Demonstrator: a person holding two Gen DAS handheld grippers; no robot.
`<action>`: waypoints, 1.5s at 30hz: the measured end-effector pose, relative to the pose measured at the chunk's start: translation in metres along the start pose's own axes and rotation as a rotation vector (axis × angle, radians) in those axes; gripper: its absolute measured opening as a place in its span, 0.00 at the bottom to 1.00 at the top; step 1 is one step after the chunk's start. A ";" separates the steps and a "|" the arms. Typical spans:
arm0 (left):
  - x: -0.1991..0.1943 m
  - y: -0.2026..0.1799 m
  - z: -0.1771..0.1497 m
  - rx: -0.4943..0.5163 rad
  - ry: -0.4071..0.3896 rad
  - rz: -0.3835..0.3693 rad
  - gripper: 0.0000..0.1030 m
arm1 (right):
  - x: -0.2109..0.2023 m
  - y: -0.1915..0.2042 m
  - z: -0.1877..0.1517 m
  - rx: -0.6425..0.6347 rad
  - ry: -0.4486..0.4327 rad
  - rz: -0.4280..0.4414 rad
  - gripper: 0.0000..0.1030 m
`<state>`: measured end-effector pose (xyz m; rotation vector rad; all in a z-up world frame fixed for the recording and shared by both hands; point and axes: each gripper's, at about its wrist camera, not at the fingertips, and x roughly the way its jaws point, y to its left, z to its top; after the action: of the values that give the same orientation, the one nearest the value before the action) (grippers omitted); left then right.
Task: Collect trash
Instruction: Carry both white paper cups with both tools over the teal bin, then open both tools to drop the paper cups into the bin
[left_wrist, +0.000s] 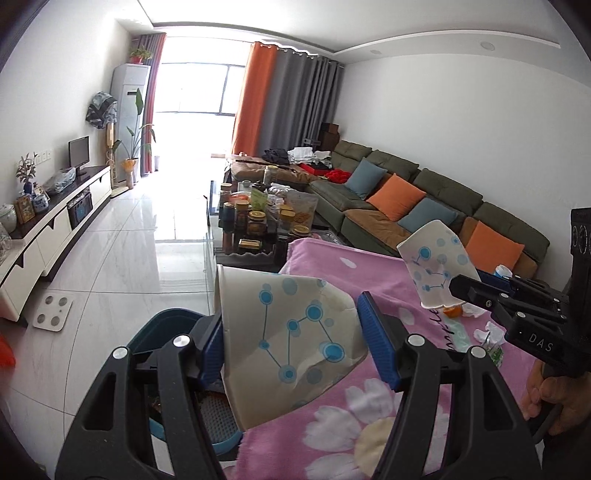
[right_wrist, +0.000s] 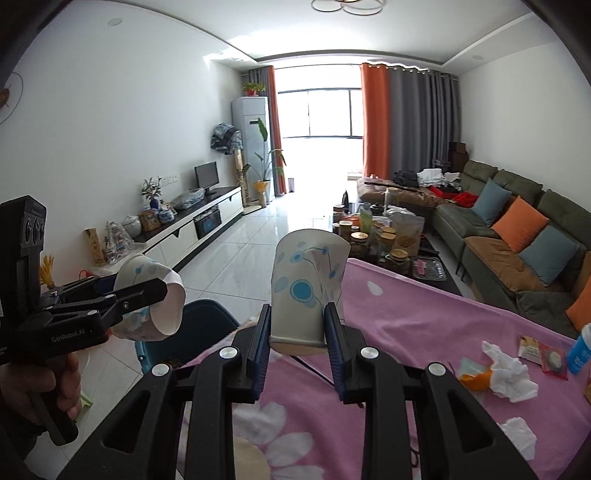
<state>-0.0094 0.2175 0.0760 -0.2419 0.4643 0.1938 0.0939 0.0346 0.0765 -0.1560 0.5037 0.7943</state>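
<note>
Left gripper (left_wrist: 291, 332) jaws clamp wide on something; right gripper (right_wrist: 297, 345) jaws clamp narrower.

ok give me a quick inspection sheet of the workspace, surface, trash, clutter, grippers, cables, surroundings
surface: pink floral blanket covers the table.
job's things: two crumpled paper cups, one in each gripper; blue bin beside the table edge; crumpled tissues and an orange scrap on the blanket.
clutter: a snack wrapper and a blue bottle at the blanket's right end.
grippers: left gripper shut on left cup, held above the bin; right gripper shut on right cup, near its base.
cables: nothing seen.
surroundings: crowded coffee table, green sofa with cushions, TV cabinet, tiled floor.
</note>
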 end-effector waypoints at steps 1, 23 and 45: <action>-0.004 0.011 -0.001 -0.010 -0.001 0.014 0.63 | 0.007 0.006 0.003 -0.009 0.007 0.021 0.25; 0.050 0.151 -0.037 -0.153 0.149 0.157 0.63 | 0.169 0.120 0.019 -0.141 0.338 0.250 0.25; 0.179 0.172 -0.090 -0.150 0.330 0.191 0.43 | 0.256 0.166 -0.019 -0.266 0.614 0.212 0.28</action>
<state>0.0687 0.3803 -0.1164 -0.3794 0.8030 0.3792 0.1195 0.3084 -0.0561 -0.6124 1.0036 1.0202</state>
